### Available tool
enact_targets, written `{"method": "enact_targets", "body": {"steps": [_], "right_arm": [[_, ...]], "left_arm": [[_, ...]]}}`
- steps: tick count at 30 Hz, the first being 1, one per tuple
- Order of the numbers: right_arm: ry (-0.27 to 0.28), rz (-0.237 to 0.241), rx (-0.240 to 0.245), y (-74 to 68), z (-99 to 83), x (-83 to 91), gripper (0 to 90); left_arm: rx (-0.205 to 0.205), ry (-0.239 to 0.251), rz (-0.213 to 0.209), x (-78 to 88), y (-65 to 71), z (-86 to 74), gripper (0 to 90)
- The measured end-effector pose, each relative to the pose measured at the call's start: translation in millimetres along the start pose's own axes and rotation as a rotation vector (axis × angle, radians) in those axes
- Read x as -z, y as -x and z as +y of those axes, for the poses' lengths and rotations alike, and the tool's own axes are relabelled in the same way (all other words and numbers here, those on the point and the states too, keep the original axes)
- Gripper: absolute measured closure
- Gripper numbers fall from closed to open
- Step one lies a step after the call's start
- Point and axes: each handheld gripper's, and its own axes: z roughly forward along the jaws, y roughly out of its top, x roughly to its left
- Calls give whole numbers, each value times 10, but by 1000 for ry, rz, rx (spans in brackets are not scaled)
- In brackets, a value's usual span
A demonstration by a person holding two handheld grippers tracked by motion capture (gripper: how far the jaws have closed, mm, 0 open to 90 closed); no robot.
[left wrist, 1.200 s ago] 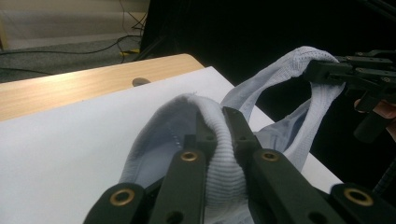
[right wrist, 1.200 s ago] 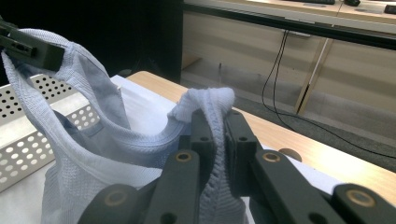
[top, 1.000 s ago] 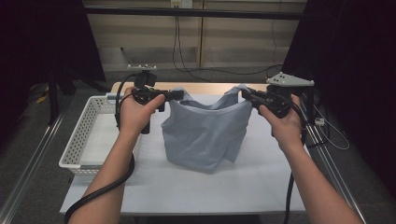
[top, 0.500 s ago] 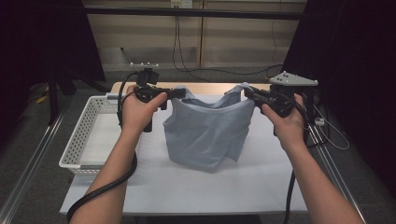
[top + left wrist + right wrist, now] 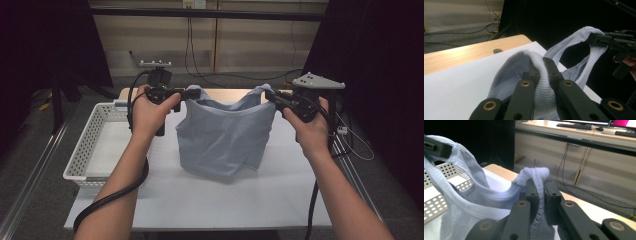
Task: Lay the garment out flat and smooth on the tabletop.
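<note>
1. High view: I'm holding a pale blue tank top [image 5: 222, 137] up w/ both grippers, one strap each. L gripper [image 5: 189, 93] is pinching the L strap, R gripper [image 5: 269, 95] is pinching the R strap. Top's body is hanging btwn them, hem resting crumpled on the white table [image 5: 200, 195] at centre. White basket [image 5: 92, 150] is sitting at the table's L edge, just beside my L forearm, apart from the top.

2. Left gripper view: my jaws are pressing together on a bunched ribbed strap [image 5: 540, 82]; fabric is bulging out above the tips. Farther off, my other gripper [image 5: 596, 39] is clamping the 2nd strap.

3. Right gripper view: jaws are squeezing the ribbed strap [image 5: 539, 192], a knob of cloth poking above them. Neckline is sagging toward the L gripper [image 5: 441, 149] at upper L. Perforated basket wall [image 5: 435, 202] is showing behind the cloth.
</note>
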Motion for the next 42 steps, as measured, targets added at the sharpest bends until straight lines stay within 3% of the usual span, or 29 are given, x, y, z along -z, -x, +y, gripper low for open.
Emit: {"method": "enact_targets", "body": {"steps": [9, 15, 16, 17, 19, 23, 25, 31, 42], "right_arm": [[13, -19, -15, 95, 79, -31, 835], [-27, -64, -30, 193, 36, -311, 831], [-22, -76, -47, 225, 30, -379, 801], [-9, -88, -57, 249, 21, -442, 711], [-16, -128, -66, 264, -4, -526, 518], [-45, -103, -61, 211, -88, -507, 368], [-59, -85, -53, 183, -157, -465, 358], [-100, -40, -35, 120, -393, -324, 283], [-145, 14, -73, 87, -825, -202, 227]], "left_arm": [[-1, 3, -8, -105, -51, 60, 866], [22, -20, 32, -333, -245, 30, 863], [23, -25, 48, -381, -274, 20, 849], [23, -25, 63, -409, -291, 9, 807], [42, -33, 78, -477, -311, -39, 624], [17, -59, 110, -510, -331, -170, 356], [23, -67, 120, -511, -331, -233, 260], [26, -96, 113, -495, -294, -433, 213], [16, -143, 100, -530, -285, -730, 174]]}}
